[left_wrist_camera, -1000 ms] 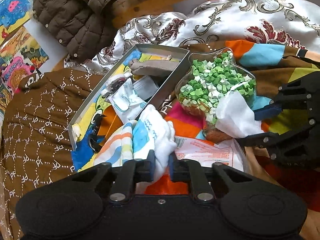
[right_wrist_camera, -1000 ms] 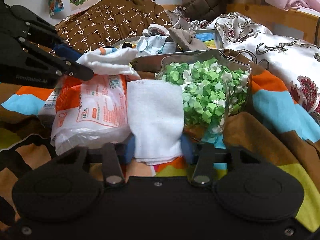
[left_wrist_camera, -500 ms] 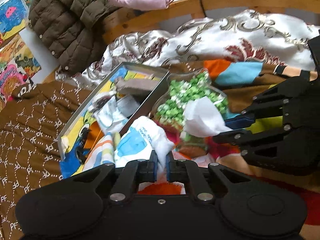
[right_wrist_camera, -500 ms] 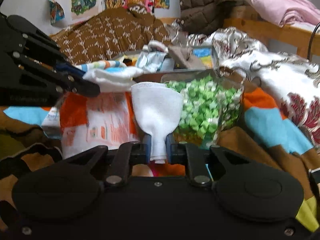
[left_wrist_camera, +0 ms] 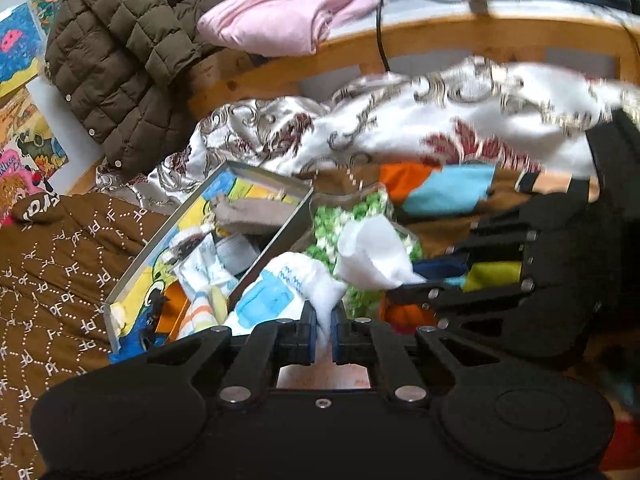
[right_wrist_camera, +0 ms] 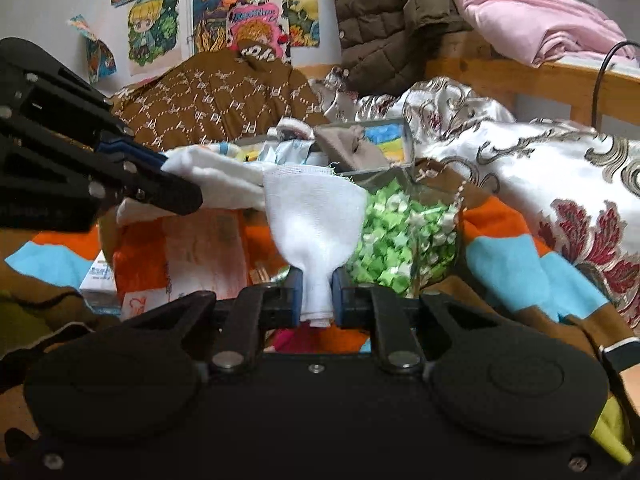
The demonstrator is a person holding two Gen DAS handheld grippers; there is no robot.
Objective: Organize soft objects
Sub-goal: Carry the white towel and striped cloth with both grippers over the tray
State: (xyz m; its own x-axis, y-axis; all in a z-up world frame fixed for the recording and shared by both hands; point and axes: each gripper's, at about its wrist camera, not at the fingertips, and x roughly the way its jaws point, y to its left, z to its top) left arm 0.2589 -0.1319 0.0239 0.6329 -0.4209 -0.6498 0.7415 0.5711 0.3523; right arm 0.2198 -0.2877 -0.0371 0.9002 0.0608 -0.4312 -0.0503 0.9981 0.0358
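Note:
My left gripper (left_wrist_camera: 324, 330) is shut on a white cloth with blue and striped print (left_wrist_camera: 280, 292), held above the bed by the near end of the metal tin (left_wrist_camera: 168, 240). It also shows in the right wrist view (right_wrist_camera: 216, 178), with the left gripper (right_wrist_camera: 172, 196) at the left. My right gripper (right_wrist_camera: 316, 296) is shut on a white gauze cloth (right_wrist_camera: 316, 208), lifted in front of the glass jar of green paper stars (right_wrist_camera: 404, 232). That cloth (left_wrist_camera: 372, 256) and the right gripper (left_wrist_camera: 424, 276) show at the right of the left wrist view. The tin holds several soft items, among them a grey-brown cloth (left_wrist_camera: 256, 212).
An orange and white plastic pack (right_wrist_camera: 184, 248) lies on the patchwork blanket (right_wrist_camera: 508, 248) under the cloths. A brown patterned garment (left_wrist_camera: 52, 264) lies left of the tin. A silver floral quilt (left_wrist_camera: 440, 120), a brown puffer jacket (left_wrist_camera: 120, 64), a pink fabric pile (left_wrist_camera: 288, 12) and a wooden rail (left_wrist_camera: 480, 40) stand behind.
Both grippers closed on their cloths and lifted them off the bed. The right gripper went from open around the gauze cloth to pinching it.

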